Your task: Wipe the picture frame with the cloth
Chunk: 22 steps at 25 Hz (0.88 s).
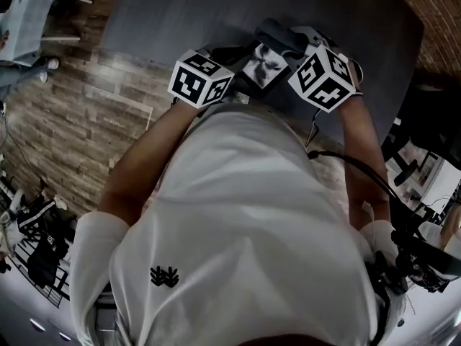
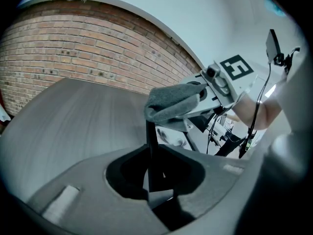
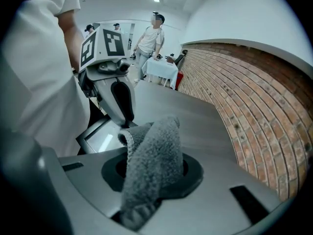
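Between my two grippers is a small black picture frame (image 1: 265, 67) with a black-and-white picture, held above the grey table (image 1: 173, 13). My left gripper (image 1: 241, 69) is shut on the frame's edge, which runs as a thin black bar (image 2: 151, 151) up between the jaws in the left gripper view. My right gripper (image 1: 287, 47) is shut on a grey cloth (image 3: 149, 160). The cloth (image 2: 172, 102) lies folded over the frame's upper edge. In the right gripper view the frame's glass (image 3: 100, 137) shows under the left gripper (image 3: 120, 106).
A brick wall (image 2: 73, 58) runs along the table's far side. A wood-plank floor (image 1: 72, 121) lies to the left of the table. A cable (image 1: 367, 175) trails from the right gripper. People stand by a white-covered table (image 3: 162, 70) far off.
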Available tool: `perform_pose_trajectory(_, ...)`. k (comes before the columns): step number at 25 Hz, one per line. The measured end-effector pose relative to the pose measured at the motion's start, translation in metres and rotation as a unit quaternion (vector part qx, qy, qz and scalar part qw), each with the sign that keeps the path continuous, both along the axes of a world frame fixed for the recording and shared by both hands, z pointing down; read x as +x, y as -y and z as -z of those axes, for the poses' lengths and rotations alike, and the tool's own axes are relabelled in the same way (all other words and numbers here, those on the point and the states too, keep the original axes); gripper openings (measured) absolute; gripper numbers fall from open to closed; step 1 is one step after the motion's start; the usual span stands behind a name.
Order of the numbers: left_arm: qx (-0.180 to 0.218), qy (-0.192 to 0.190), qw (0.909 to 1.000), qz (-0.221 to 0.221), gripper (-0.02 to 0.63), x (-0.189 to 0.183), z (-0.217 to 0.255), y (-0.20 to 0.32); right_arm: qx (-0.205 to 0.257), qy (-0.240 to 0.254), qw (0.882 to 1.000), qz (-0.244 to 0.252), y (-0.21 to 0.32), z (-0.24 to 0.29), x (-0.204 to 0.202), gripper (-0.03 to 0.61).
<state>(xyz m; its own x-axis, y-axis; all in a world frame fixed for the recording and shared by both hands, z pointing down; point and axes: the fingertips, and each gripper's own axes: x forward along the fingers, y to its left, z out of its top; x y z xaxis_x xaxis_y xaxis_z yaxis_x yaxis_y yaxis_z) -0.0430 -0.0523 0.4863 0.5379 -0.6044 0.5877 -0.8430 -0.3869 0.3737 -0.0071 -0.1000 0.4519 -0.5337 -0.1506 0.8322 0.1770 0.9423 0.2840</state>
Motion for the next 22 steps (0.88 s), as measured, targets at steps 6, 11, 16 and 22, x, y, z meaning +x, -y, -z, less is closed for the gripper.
perform_pose_trajectory(6, -0.003, 0.001, 1.0000, -0.002, 0.074, -0.001, -0.002, 0.000, 0.019, -0.006, 0.999, -0.028, 0.024, 0.004, 0.012, 0.089)
perform_pose_trajectory(11, -0.002, -0.003, 1.0000, 0.001, 0.074, -0.003, -0.001, 0.002, 0.018, -0.022, 0.999, -0.040, 0.029, 0.000, 0.027, 0.089)
perform_pose_trajectory(16, -0.004, -0.005, 0.9998, 0.018, 0.074, -0.012, -0.002, 0.010, 0.014, -0.020, 0.998, -0.063, 0.032, -0.001, 0.048, 0.089)
perform_pose_trajectory(22, -0.009, -0.009, 0.9992, 0.037, 0.074, -0.009, -0.003, 0.021, 0.008, -0.011, 0.996, -0.089, 0.033, -0.004, 0.080, 0.091)
